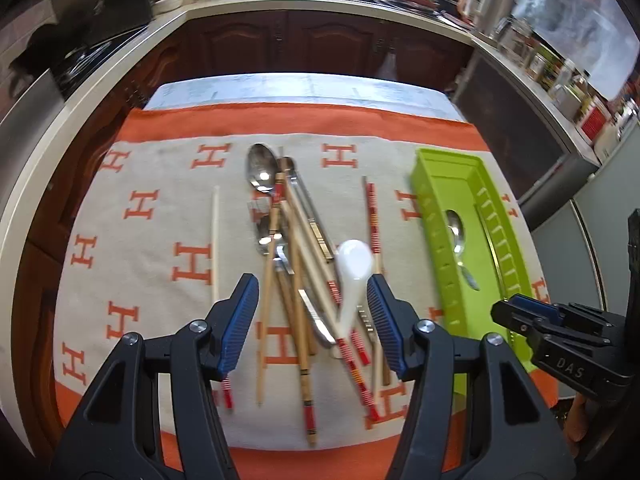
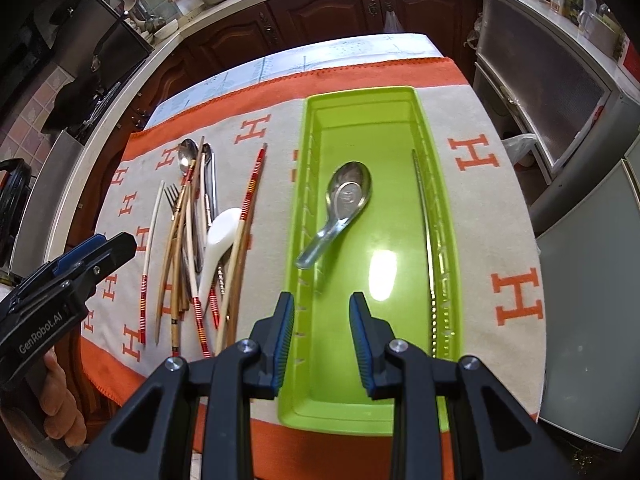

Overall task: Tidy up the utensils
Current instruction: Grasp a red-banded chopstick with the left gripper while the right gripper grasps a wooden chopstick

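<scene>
Left tongs [image 1: 314,312] are seen lowest in the left wrist view, jaws standing wide with nothing between the pads, poised over the near end of the utensil pile [image 1: 296,272]. Right tongs [image 2: 322,338] are seen at the bottom of the right wrist view, jaws set narrower and likewise empty, hanging over the near left wall of the green tray [image 2: 444,216].

Just beyond the left tongs, the white ceramic spoon [image 1: 352,276] is noted lying across the crossed chopsticks [image 1: 280,240], its handle close to the right-hand pad. Risk is judged highest here: the sticks, a knife, a fork and metal spoons overlap, so a closing grip may take two items at once or lever a neighbour off the patterned cloth [image 1: 168,208]. The ceramic spoon is smooth and rounded and could slip from the pads; a fall onto metal may chip it.

Farther off, centre of the right wrist view, one metal spoon [image 2: 340,208] is recorded already lying in the tray, with a thin metal item along its right wall. The tray looks light and rests on cloth; a knock from either tongs could shift it. One chopstick [image 1: 216,236] lies apart at left. With both tongs near each other, a collision is possible.
</scene>
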A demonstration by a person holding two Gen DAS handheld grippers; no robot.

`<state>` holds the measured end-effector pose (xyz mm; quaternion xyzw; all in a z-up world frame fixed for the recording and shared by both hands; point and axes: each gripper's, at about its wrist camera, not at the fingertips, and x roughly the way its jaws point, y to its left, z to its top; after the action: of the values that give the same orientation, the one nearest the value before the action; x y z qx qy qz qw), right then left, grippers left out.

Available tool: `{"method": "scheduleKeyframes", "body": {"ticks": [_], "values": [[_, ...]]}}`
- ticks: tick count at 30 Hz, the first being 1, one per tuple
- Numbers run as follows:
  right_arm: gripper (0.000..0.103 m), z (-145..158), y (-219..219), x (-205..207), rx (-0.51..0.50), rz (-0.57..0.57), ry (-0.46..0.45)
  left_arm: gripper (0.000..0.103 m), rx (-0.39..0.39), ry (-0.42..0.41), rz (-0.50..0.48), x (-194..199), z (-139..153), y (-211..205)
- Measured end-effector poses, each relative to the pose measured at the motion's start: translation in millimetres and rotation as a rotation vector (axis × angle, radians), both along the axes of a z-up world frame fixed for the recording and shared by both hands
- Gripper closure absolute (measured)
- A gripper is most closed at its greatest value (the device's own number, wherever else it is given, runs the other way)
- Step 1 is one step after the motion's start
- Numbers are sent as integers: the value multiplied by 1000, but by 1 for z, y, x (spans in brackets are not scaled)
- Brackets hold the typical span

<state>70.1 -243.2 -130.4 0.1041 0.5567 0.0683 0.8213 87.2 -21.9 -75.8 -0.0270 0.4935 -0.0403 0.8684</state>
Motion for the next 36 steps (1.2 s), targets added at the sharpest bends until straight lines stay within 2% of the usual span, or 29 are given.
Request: {"method": "scheduleKeyframes", "body": {"ticks": [8,17,21,24,28,34,36], "values": [[75,5,24,7,7,49,-11,50,-20,29,85,3,-8,46],[75,7,53,20,30,120,-4,50,-35,59,134,15,-14,89],[75,3,65,27,59,145,14,50,-56,112,132,23,-33,97],[75,0,74,33,91,159,30,50,-80,182,129,31,-56,101],[75,-4,87,38,125,176,44,50,-61,249,116,37,-83,97],[75,-9,105,40,159,205,74,52,-66,315,100,42,-109,93],[75,-10,110,40,160,210,79,52,-57,301,96,42,-111,90]]}}
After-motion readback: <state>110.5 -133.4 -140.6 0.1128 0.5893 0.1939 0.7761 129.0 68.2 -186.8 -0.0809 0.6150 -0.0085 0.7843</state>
